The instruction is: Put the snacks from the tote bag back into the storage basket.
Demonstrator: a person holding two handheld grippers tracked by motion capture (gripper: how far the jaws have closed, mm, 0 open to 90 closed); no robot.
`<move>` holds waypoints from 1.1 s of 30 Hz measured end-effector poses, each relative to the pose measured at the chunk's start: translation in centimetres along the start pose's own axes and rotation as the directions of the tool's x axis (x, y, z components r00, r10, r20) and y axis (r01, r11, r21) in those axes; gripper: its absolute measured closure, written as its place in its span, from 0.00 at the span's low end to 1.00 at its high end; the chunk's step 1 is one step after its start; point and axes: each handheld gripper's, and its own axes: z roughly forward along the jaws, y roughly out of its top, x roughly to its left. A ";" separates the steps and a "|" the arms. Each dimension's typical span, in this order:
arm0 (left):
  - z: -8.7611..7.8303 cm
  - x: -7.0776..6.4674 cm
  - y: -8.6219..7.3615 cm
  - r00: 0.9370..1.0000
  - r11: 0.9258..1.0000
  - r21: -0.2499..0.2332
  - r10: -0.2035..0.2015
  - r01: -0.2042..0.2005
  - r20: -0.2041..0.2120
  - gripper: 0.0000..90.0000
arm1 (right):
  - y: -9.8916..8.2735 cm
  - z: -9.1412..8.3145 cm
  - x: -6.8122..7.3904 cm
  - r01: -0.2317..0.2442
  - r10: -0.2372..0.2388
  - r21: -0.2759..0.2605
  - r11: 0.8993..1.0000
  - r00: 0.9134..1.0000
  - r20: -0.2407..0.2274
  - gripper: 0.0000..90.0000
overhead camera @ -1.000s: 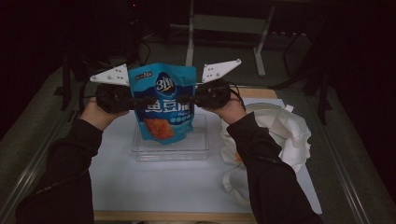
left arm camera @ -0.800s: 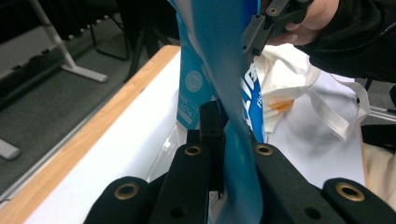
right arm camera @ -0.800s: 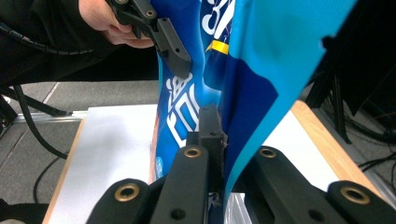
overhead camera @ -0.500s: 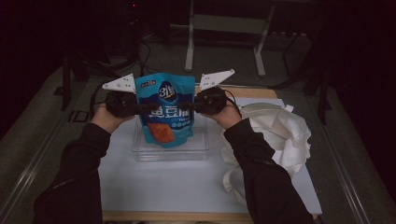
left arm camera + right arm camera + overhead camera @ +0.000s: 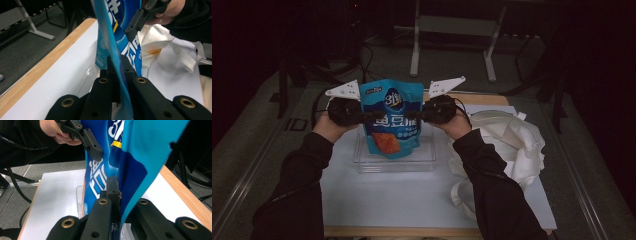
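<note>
A blue snack bag point(image 5: 392, 117) with an orange picture hangs upright between my two grippers, just above a clear plastic tray point(image 5: 394, 164). My left gripper point(image 5: 367, 116) is shut on the bag's left edge, my right gripper point(image 5: 414, 114) on its right edge. In the left gripper view the jaws point(image 5: 117, 67) pinch the bag's thin edge point(image 5: 110, 37), and the right gripper point(image 5: 140, 20) shows beyond it. The right gripper view has its jaws point(image 5: 120, 190) clamped on the bag point(image 5: 140, 152), with the left gripper point(image 5: 87, 140) farther off.
The tray rests on a white sheet point(image 5: 412, 200) over a wooden table point(image 5: 482, 99). A crumpled white cloth bag point(image 5: 507, 145) lies to the right of the tray. Beyond the table are a dark floor, cables and a metal stand point(image 5: 452, 30).
Both hands have sunk a little with the bag, bringing its bottom closer to the clear tray. Both grips on the bag are unchanged.
</note>
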 end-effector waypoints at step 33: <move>2.5 -0.3 -4.9 0.996 0.998 0.012 -0.054 0.054 0.068 1.00 | -4.8 2.1 0.8 -0.062 0.063 0.035 0.997 0.998 -0.015 0.99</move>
